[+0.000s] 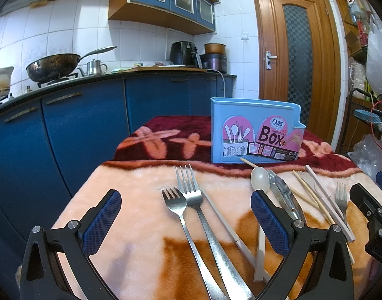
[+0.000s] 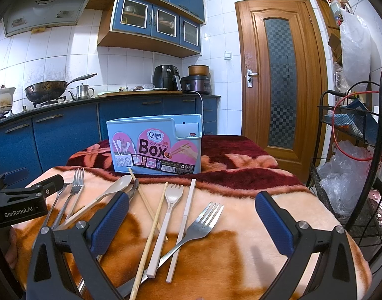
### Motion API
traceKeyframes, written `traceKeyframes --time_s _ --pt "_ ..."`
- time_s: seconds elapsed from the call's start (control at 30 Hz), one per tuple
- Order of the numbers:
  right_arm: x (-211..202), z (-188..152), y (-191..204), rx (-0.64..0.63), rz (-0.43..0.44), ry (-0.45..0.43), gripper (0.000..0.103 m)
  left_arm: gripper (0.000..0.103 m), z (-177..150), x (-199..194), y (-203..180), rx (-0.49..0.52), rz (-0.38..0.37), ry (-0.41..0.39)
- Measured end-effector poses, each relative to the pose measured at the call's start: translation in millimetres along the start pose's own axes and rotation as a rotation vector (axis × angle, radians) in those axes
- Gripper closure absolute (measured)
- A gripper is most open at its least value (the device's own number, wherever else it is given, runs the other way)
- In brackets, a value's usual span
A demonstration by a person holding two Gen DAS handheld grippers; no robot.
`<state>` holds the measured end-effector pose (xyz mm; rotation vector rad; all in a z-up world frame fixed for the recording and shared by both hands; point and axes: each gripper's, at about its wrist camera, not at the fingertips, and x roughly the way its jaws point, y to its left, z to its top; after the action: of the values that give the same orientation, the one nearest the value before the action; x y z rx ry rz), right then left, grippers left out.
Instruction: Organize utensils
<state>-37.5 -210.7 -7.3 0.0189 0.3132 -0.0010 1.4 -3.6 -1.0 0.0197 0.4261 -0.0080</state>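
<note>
Where jaws intrude, fork handles [image 1: 210, 250] vanish.

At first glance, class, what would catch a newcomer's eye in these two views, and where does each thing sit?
The light blue chopsticks box, with its pink label, stands upright at the far side of the fleecy blanket. In front of it lie scattered utensils: two steel forks side by side, a cream spoon, and bamboo chopsticks. The left gripper and right gripper hover open above them, holding nothing.
</note>
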Motion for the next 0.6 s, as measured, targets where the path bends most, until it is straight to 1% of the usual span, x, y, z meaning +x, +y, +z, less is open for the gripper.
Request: traceKeyframes --time_s 0.13,0.33,0.6 --pt "1.1 -0.4 -0.9 0.002 0.0 0.007 0.0 0.0 -0.6 -0.9 5.6 -0.003 0.001 0.002" --pt "4.7 2.1 -4.3 0.025 0.009 0.051 0.0 0.0 -0.6 1.3 7.7 -0.007 -0.005 0.02" --pt "16.8 6.4 -21.6 0.078 0.051 0.235 0.0 0.0 4.0 13.0 12.6 -0.028 -0.05 0.11"
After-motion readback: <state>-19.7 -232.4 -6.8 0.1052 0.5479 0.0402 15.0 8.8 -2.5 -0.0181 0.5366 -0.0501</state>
